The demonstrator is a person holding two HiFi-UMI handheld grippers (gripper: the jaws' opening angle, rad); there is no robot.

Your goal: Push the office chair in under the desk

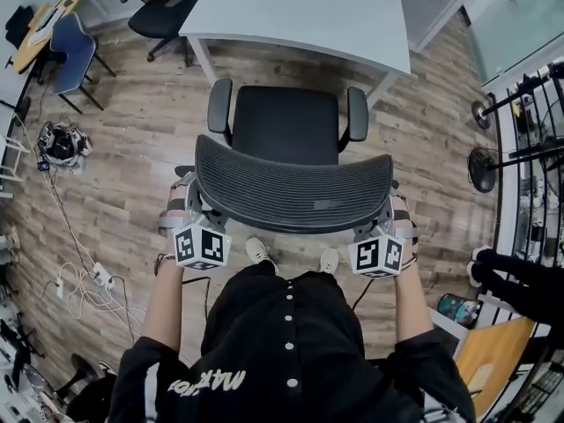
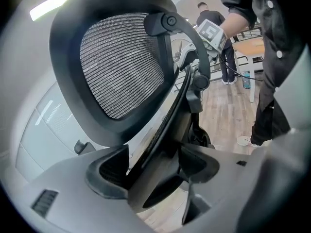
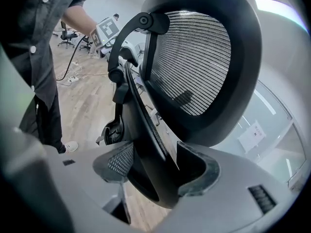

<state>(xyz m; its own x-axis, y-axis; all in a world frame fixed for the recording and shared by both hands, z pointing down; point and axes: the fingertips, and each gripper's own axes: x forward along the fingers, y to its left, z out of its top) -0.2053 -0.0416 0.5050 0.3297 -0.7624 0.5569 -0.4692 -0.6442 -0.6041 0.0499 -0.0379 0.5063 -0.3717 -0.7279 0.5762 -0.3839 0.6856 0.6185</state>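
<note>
The black office chair stands in front of the white desk (image 1: 300, 16), its seat (image 1: 284, 123) just short of the desk's near edge. Its mesh backrest (image 1: 291, 192) faces me. My left gripper (image 1: 183, 203) is shut on the backrest's left rim, my right gripper (image 1: 398, 208) on its right rim. In the left gripper view the backrest's black frame (image 2: 160, 130) runs between the pads of the left gripper (image 2: 150, 171). In the right gripper view the frame (image 3: 146, 130) fills the gap of the right gripper (image 3: 153, 171). The fingertips are hidden behind the backrest in the head view.
A second black chair (image 1: 163, 11) stands by the desk's far left corner and a blue chair (image 1: 72, 51) farther left. Cables and a power strip (image 1: 88, 276) lie on the wood floor at left. Fan stands (image 1: 483, 166) and an orange table (image 1: 498, 351) are at right.
</note>
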